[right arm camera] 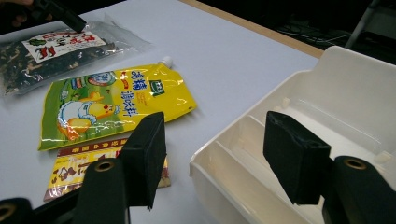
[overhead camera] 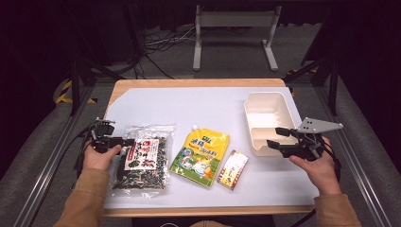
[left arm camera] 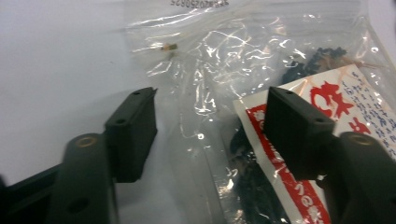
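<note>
- Dark room, cables and a grey stand on the floor beyond; wooden counter under a pale sheet.
- Clear bag of dark dried bits with a red-and-white label, flat at the counter's left front.
- Left gripper at the bag's left edge, low over it, held in the left hand; fingers partly apart, one over the bare sheet beside the clear plastic, the other over the label; bag lying under the gap, not pinched. No earlier picture to compare.
- Yellow pouch with a spout, just right of the bag, flat, tilted.
- Small red-and-yellow packet just beside the pouch's right lower corner; touching or not, cannot tell.
- White tray with a divider, at the right rear of the counter, apart from the packet.
- Right gripper in the right hand, at the tray's front right; fingers wide, nothing gripped, one over the counter by the packet, the other over the tray's inside.
</note>
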`<control>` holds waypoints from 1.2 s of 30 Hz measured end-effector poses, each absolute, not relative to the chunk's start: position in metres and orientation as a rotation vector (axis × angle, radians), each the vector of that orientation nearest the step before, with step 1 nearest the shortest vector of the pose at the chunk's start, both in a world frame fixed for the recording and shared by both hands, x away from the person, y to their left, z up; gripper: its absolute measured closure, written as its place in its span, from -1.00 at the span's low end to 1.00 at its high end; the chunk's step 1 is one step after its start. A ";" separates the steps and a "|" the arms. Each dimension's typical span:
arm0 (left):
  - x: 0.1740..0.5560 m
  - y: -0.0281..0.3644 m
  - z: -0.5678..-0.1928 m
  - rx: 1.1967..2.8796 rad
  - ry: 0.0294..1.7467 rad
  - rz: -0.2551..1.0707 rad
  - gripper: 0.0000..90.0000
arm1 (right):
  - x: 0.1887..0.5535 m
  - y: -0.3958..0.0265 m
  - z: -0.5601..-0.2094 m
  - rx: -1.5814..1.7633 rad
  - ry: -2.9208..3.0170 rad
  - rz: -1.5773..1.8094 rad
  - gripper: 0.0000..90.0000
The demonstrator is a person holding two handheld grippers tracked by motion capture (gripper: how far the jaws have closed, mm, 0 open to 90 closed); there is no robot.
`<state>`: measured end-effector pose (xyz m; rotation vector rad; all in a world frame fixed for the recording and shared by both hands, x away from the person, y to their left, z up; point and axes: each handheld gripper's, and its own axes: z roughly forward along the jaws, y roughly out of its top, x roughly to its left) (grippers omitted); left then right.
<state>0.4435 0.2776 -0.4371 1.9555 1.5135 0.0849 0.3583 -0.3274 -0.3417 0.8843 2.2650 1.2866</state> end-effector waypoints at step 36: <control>0.436 0.268 -0.430 1.892 1.577 0.130 0.92 | 0.358 -0.330 -0.339 0.906 2.252 1.307 -0.12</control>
